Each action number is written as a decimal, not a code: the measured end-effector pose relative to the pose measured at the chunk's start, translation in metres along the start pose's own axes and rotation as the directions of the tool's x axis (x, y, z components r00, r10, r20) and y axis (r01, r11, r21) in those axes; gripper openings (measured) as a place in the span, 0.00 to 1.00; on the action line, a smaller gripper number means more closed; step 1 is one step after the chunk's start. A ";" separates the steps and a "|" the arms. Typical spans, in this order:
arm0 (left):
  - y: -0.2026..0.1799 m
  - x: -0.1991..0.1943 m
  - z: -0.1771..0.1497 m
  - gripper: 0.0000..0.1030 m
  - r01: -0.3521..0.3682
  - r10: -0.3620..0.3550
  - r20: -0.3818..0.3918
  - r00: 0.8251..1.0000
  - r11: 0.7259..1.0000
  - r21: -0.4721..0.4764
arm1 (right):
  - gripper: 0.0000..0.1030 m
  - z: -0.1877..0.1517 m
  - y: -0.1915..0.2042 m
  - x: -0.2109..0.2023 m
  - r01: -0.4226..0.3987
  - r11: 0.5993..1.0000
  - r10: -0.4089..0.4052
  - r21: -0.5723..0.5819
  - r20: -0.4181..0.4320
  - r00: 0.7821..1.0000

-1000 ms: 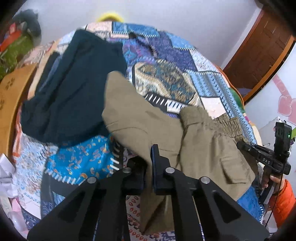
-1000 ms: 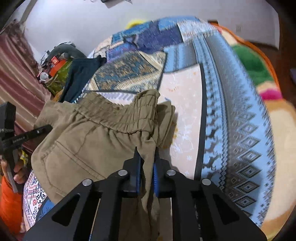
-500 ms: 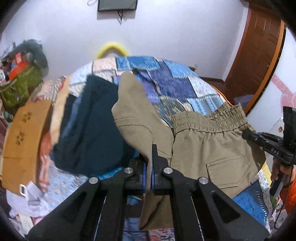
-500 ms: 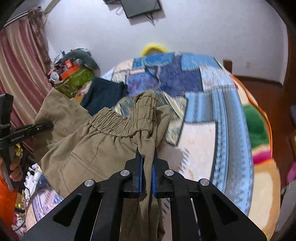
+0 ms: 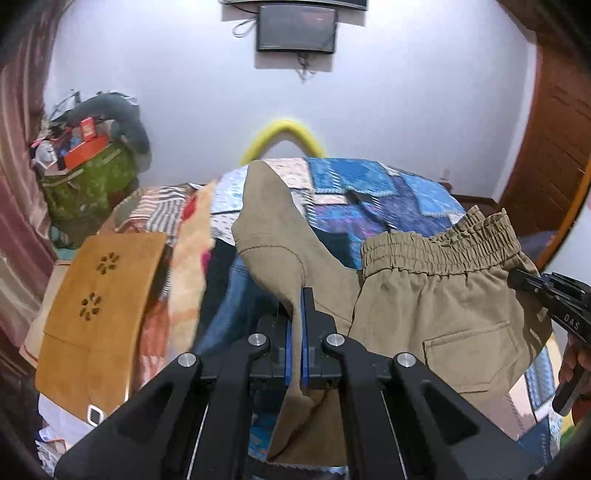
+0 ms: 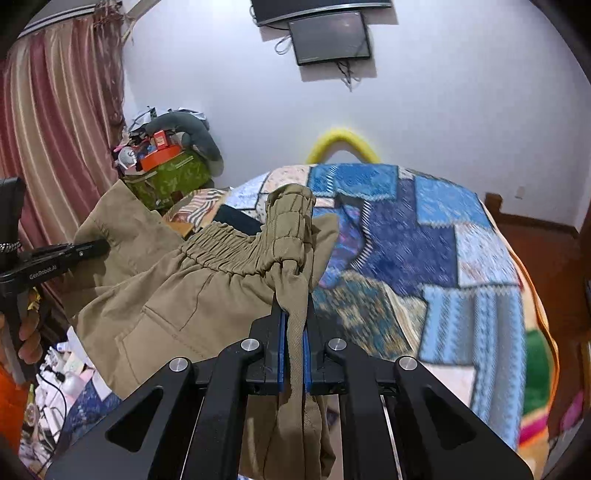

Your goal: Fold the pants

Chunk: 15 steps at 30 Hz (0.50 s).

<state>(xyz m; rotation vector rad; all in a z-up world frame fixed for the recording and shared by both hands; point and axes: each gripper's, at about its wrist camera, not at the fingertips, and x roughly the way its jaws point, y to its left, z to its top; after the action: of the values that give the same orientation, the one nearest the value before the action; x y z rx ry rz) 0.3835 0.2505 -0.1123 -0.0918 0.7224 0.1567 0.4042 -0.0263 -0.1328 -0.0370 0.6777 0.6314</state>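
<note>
Olive-khaki pants with an elastic waistband hang in the air between both grippers, above a patchwork bed. My left gripper is shut on a fold of the pants near a leg section that sticks up. My right gripper is shut on the bunched waistband corner of the pants. The right gripper also shows at the right edge of the left wrist view, and the left gripper at the left edge of the right wrist view.
A dark garment lies on the bed. A tan cloth lies at the left. A cluttered green bag and curtain stand at the far left. A wall screen hangs ahead and a wooden door is at right.
Both grippers have lifted the pants off the bed and tilted up, so the wall and screen now show. The waistband now hangs stretched between them.
</note>
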 end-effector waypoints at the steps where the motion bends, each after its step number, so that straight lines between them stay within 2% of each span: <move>1: 0.007 0.004 0.003 0.03 -0.011 0.011 0.003 1.000 1.000 -0.007 | 0.06 0.005 0.005 0.008 -0.001 1.000 0.001 -0.011 0.003 1.000; 9: 0.061 0.057 0.003 0.03 -0.107 0.106 -0.024 0.994 0.993 -0.053 | 0.06 0.019 0.036 0.066 -0.026 0.999 0.026 -0.020 0.004 1.000; 14: 0.088 0.107 -0.020 0.03 -0.140 0.130 -0.135 0.982 0.988 -0.070 | 0.06 0.002 0.046 0.111 -0.038 0.999 0.037 -0.015 -0.068 0.997; 15: 0.094 0.119 -0.029 0.03 -0.153 0.140 -0.171 0.975 0.986 -0.067 | 0.06 -0.004 0.047 0.118 -0.038 0.999 0.037 -0.014 -0.087 0.995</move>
<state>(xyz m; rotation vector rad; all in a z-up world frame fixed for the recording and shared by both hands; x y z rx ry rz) 0.4360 0.3526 -0.2161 -0.1293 0.8901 0.3223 0.4473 0.0739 -0.1985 -0.0669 0.7592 0.6742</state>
